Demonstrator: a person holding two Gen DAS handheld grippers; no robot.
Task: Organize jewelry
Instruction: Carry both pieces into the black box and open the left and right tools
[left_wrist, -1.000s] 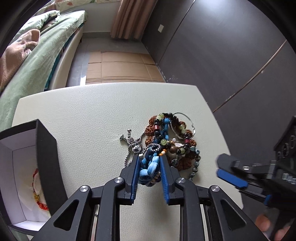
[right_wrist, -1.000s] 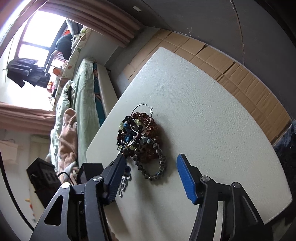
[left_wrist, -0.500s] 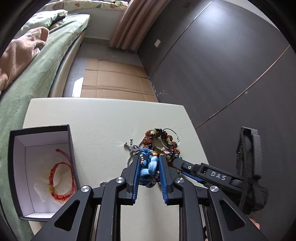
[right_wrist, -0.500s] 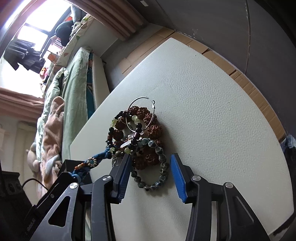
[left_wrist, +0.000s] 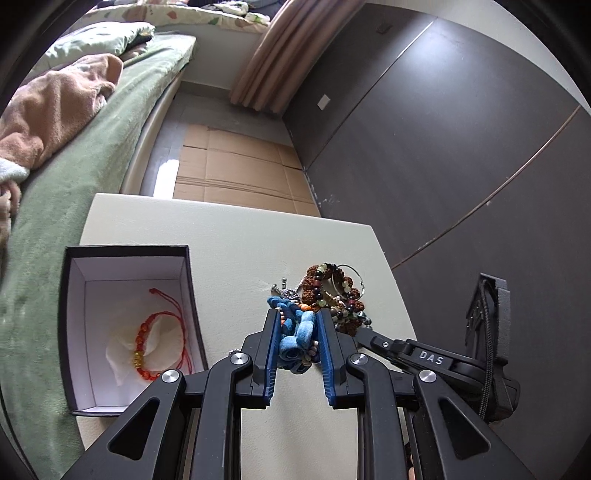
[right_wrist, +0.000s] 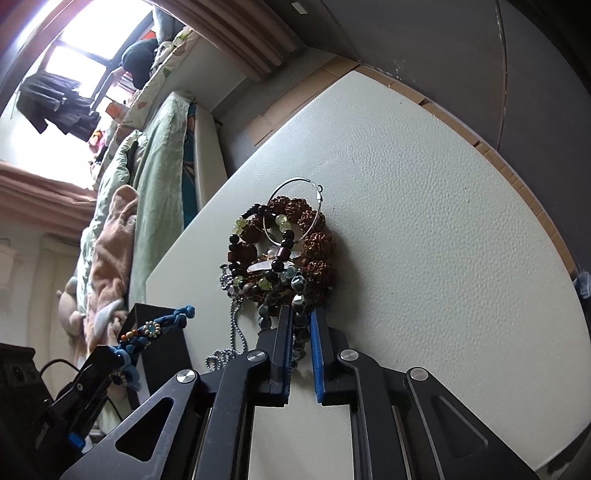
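My left gripper (left_wrist: 295, 325) is shut on a blue fabric bracelet (left_wrist: 295, 338) and holds it above the white table (left_wrist: 229, 251); the bracelet also shows in the right wrist view (right_wrist: 147, 332). A pile of beaded jewelry (left_wrist: 332, 295) lies on the table. My right gripper (right_wrist: 300, 321) is shut on a dark grey-green bead bracelet (right_wrist: 299, 295) at the near edge of that pile (right_wrist: 288, 240). A silver hoop (right_wrist: 291, 210) rests on the brown beads. An open black box (left_wrist: 74, 332) holds a red string bracelet (left_wrist: 155, 343).
A silver chain (right_wrist: 232, 332) lies left of the pile. A bed with green cover (left_wrist: 74, 166) runs along the table's left. Cardboard (left_wrist: 236, 173) covers the floor beyond. A dark wall (left_wrist: 443, 147) stands at the right.
My left gripper lifted the blue bracelet up and away from the pile. My right gripper moved in to the pile and closed on the dark bead bracelet.
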